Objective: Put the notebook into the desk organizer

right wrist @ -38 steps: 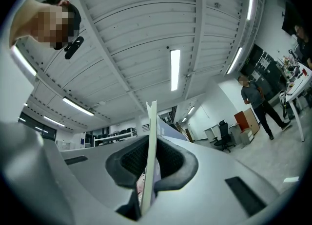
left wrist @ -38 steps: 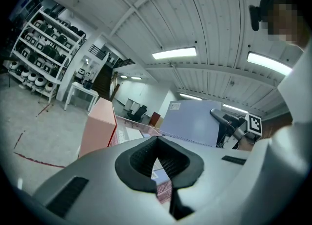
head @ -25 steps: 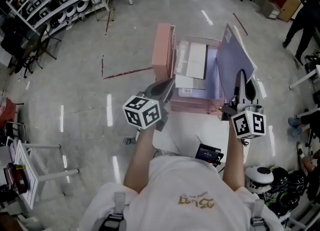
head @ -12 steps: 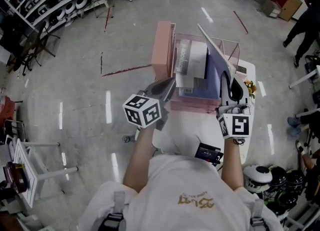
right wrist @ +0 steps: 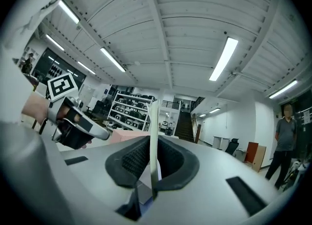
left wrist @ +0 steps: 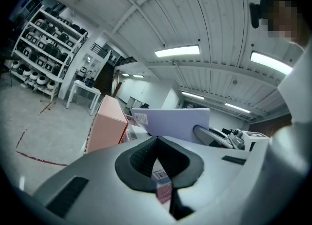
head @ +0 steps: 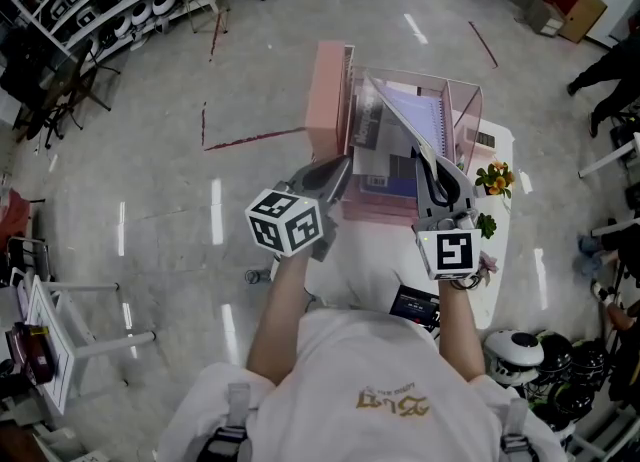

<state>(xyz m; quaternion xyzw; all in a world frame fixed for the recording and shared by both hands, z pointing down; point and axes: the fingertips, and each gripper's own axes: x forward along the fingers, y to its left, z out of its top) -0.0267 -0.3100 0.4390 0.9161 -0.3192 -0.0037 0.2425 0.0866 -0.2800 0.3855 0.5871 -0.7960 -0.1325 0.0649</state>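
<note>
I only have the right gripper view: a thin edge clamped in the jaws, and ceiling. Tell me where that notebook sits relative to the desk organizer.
Observer: In the head view the lilac notebook leans tilted over the pink desk organizer, with its near edge held by the right gripper.
Operator: Report what is inside the organizer.
Observer: White booklets sit in its left part, to the notebook's left.
Operator: Give me the left gripper's jaws.
Observer: In the left gripper view, the left gripper is shut with nothing between its jaws.
</note>
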